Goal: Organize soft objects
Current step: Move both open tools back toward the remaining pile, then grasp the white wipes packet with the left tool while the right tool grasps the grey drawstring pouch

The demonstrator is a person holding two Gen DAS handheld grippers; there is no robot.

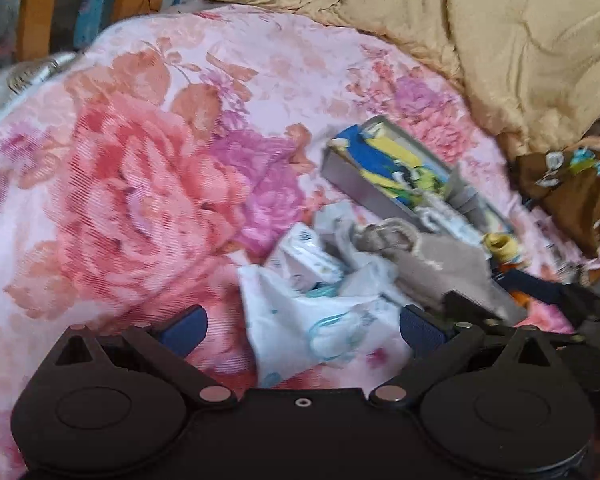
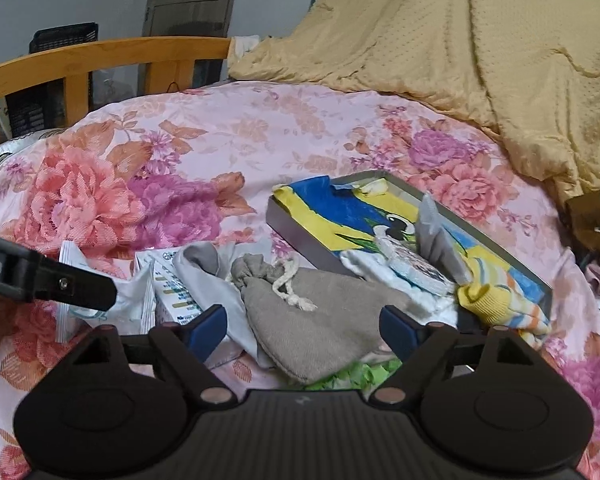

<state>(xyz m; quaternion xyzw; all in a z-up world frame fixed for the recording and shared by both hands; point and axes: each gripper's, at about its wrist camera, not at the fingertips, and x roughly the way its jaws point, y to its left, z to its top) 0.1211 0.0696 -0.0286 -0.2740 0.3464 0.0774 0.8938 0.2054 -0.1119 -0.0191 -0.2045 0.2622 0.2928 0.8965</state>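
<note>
The grey pouch (image 2: 316,320) with a rope tie lay on the bed (image 2: 228,136), just in front of the box (image 2: 300,232). The right tongs (image 2: 302,326) were spread wide on either side of the pouch, holding nothing. Left of the pouch lay a white bag (image 1: 320,332) and some small white packs (image 2: 172,292). The left tongs (image 1: 304,328) were also wide, around the white bag, not yet squeezing it.

Inside the box were a blue and yellow cloth (image 2: 340,216), a white cloth (image 2: 380,272) and a stripy sock (image 2: 496,300) hanging over the edge. So some soft things looked put away, but the pouch, bag and packs still waited outside. A tan blanket (image 2: 480,60) was heaped behind the box.
</note>
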